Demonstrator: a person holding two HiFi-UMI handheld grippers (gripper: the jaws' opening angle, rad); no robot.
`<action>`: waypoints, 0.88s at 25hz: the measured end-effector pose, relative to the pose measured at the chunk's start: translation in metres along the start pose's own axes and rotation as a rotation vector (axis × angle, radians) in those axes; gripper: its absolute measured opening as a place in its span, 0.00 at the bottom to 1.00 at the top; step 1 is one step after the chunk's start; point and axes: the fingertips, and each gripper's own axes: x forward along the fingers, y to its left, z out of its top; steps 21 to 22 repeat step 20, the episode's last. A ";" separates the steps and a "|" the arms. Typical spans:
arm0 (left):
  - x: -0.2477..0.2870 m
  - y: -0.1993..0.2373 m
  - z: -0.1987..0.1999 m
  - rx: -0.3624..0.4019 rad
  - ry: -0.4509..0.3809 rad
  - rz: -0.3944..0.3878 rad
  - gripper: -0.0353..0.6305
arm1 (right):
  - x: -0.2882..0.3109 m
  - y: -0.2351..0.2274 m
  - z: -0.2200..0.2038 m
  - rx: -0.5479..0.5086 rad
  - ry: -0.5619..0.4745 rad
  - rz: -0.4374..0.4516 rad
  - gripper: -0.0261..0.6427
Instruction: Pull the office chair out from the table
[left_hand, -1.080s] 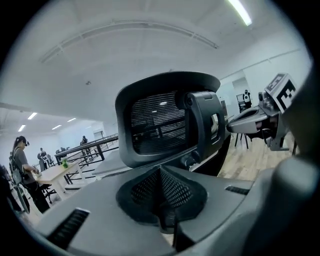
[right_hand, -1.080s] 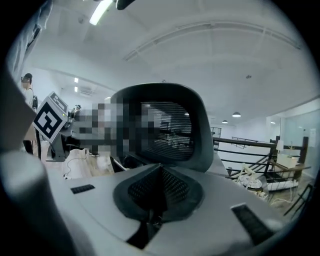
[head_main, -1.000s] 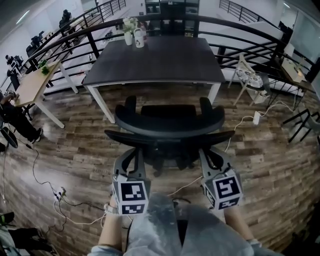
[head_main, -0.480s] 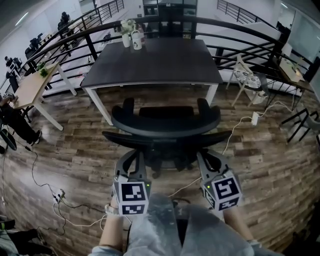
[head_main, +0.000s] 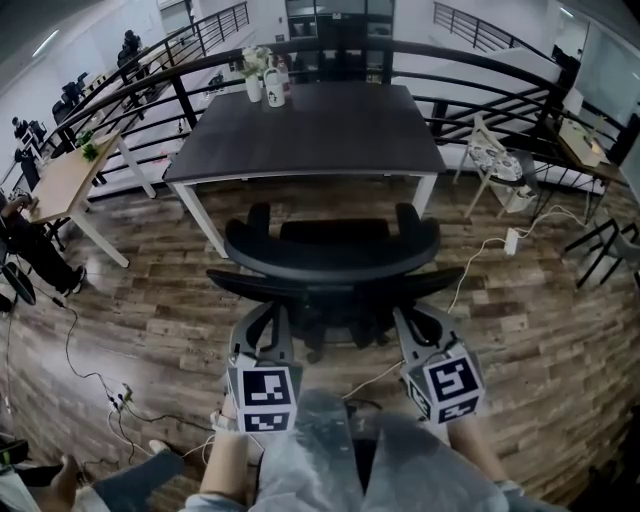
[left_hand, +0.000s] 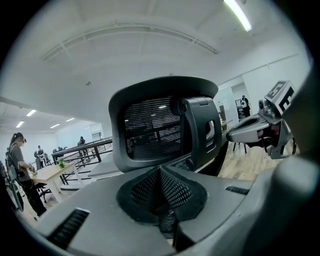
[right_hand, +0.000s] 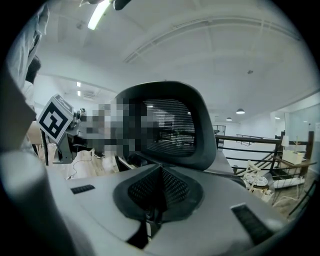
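Step in hand: the pull itself, judged at or near its end, since the chair (head_main: 332, 250) stands on the wood floor just in front of the table (head_main: 310, 130), its armrests near the table's front edge and its back toward the person. Whether the seat has fully cleared the tabletop cannot be settled from the steep head view. At far left stands a desk (head_main: 65, 170), well apart, and loose cables (head_main: 90, 375) lie on the floor beside the person's left side. The left gripper (head_main: 266, 318) sits at the lower back frame of the chair, tongs pressed together with nothing between them. The right gripper (head_main: 415, 322) mirrors it on the other side, tongs likewise together and empty; both appear to hook or press the frame, not clamp it. At right a white cord (head_main: 480, 255) runs to a power strip (head_main: 513, 236) near the chair base. The next move calls for a straight, even draw toward the person. The castors must keep off the cord and cables; open floor behind is narrow.
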 end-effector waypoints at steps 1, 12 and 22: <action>0.001 0.000 0.000 0.000 0.000 0.000 0.07 | 0.000 0.000 0.000 0.000 0.000 -0.001 0.04; 0.005 0.000 -0.005 -0.029 -0.011 -0.016 0.07 | 0.002 -0.002 -0.006 -0.001 0.011 -0.006 0.04; 0.006 0.001 -0.008 -0.044 -0.017 -0.014 0.07 | 0.004 0.000 -0.009 -0.009 0.018 0.006 0.04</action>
